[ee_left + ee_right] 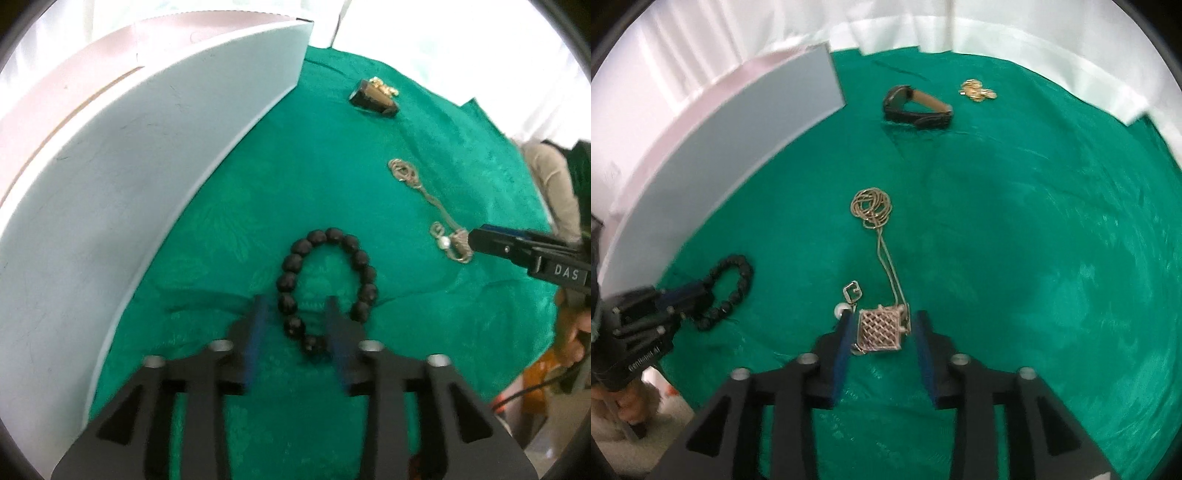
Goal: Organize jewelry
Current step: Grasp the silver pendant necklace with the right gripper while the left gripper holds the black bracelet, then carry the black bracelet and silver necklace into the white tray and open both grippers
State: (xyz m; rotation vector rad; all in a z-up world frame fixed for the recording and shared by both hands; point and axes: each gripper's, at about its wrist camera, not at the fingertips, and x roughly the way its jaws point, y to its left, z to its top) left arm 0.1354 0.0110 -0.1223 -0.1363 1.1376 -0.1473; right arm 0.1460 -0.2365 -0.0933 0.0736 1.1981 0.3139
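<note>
A black bead bracelet (pixel 327 286) lies on the green cloth (pixel 229 236). My left gripper (pixel 295 306) is open, its fingers straddling the bracelet's near left side. A gold chain necklace (pixel 873 206) with a square lattice pendant (pixel 881 329) lies further right. My right gripper (pixel 882 325) is open with the pendant between its fingers. The bracelet also shows at the left of the right wrist view (pixel 729 291), the necklace at the right of the left wrist view (pixel 428 199).
A white box (pixel 129 177) with a pink inside stands at the left. A dark watch (pixel 916 107) and small gold earrings (pixel 977 90) lie at the far side of the cloth. White fabric (pixel 997 33) borders the cloth.
</note>
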